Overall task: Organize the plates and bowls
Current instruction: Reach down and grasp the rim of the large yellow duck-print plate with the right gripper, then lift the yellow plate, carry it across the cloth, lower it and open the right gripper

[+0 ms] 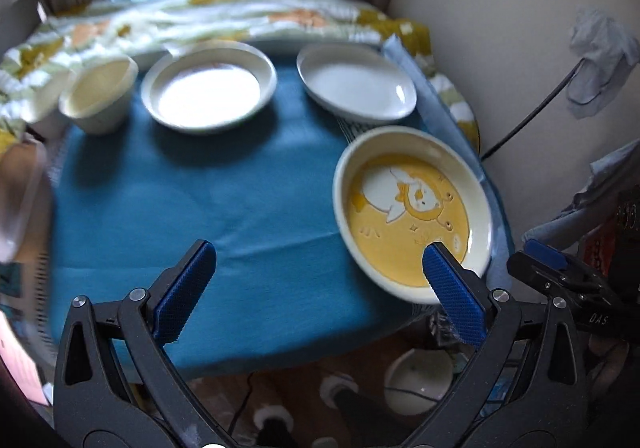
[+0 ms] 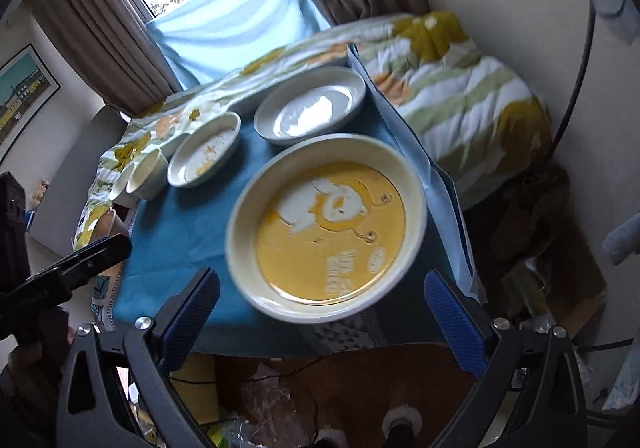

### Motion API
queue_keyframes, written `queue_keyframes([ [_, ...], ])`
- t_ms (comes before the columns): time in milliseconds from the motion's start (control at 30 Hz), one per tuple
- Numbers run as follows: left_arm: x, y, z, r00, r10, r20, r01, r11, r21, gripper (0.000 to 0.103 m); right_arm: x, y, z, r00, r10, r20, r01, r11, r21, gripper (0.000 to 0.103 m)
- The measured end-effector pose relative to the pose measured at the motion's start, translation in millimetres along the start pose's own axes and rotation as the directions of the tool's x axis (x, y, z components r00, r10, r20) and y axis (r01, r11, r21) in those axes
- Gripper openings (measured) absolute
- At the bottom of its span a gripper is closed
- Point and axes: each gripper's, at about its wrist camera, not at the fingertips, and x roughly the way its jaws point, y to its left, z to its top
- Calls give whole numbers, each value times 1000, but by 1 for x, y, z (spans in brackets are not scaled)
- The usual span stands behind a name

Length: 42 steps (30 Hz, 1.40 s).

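A cream plate with a yellow cartoon centre [image 1: 400, 232] [image 2: 320, 248] lies on the blue tablecloth [image 1: 200, 207] [image 2: 180, 228] near its front right corner. Further back stand a shallow white plate [image 1: 208, 87] [image 2: 206, 149], a white bowl-like plate [image 1: 356, 85] [image 2: 312, 109] and a cream cup [image 1: 100, 95] [image 2: 146, 169]. My left gripper [image 1: 320, 260] is open and empty over the front of the table; its right finger overlaps the yellow plate's near rim. My right gripper [image 2: 322, 284] is open too, and the yellow plate sits just ahead between its fingers.
A flowered quilt [image 1: 240, 15] [image 2: 460, 87] is bunched behind and right of the table, under a curtained window. A wall with a black cable [image 1: 528, 115] closes the right side. Cluttered floor lies below the table's front edge. Each gripper shows at the other view's edge.
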Motion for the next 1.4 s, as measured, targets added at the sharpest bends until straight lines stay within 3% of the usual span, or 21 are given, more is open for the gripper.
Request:
queue_keyframes([
  [233, 64, -21, 11, 995, 29, -97, -32, 999, -31, 98, 50, -45, 28, 989, 102, -104, -104, 994, -18, 78],
  [433, 88, -21, 14, 989, 57, -138, -67, 995, -73, 77, 67, -61, 47, 983, 122, -137, -131, 990, -59, 57],
  [567, 94, -14, 12, 986, 64, -151, -83, 990, -117, 51, 73, -67, 52, 977, 136, -167, -148, 987, -65, 33],
  [633, 96, -12, 11, 984, 66, -164, -88, 988, -129, 39, 74, -69, 53, 975, 133, -176, -148, 986, -79, 28],
  [667, 98, -12, 10, 982, 66, -175, -90, 987, -131, 27, 75, -70, 54, 975, 126, -181, -143, 986, -86, 23],
  [767, 98, -13, 10, 984, 38, -173, -63, 988, -138, 15, 77, -75, 57, 974, 113, -194, -132, 988, -86, 12],
  [1167, 94, -22, 12, 982, 93, -163, -111, 988, -109, 15, 79, -69, 60, 974, 71, -214, -108, 980, -167, 10],
  [1400, 79, -27, 16, 987, 107, -118, -120, 987, -104, 15, 71, -63, 66, 980, 52, -190, -95, 970, -225, 11],
])
